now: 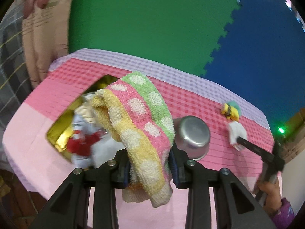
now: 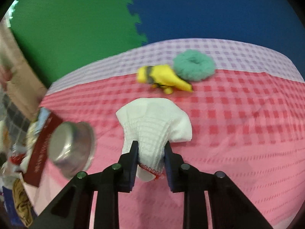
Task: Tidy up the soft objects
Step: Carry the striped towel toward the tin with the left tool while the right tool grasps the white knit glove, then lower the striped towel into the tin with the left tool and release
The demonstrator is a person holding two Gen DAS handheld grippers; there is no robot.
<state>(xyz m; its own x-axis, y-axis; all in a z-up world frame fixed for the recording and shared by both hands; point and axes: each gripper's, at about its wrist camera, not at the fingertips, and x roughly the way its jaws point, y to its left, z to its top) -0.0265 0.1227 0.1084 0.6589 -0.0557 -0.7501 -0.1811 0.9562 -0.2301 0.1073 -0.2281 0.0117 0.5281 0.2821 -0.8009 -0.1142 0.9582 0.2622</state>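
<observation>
A table is covered by a checked pink and lilac cloth [image 2: 238, 118], with green and blue foam mats [image 1: 152, 28] seen on the floor beyond its far edge. On the left side of the table a gold-lined box [image 1: 59, 131] is parked, stuffed with red and white soft bits that are too blurred to be named properly. A dotted towel [image 1: 137, 118] in green, pink and yellow stripes is pinched between the pads of the left gripper [image 1: 150, 168], so it's held up in front of the box with its ends drooping on both sides of the fingers. Just right of that towel, an upturned metal bowl [image 1: 192, 133] is sat on the cloth, roughly mid-table. Further right, a white cloth [image 2: 154, 126] with a bit of red stitching along its near edge is clamped at that near end by the right gripper [image 2: 151, 152], the fingers pressed in tight on the bunched fabric while the rest is spread flat on the table. Beyond it, toward the far edge, a teal scrunchie [image 2: 194, 67] is lying with a small yellow plush toy [image 2: 162, 76] touching its left side. A hand [image 1: 270, 196] with a purple cuff is seen gripping the right tool's handle.
</observation>
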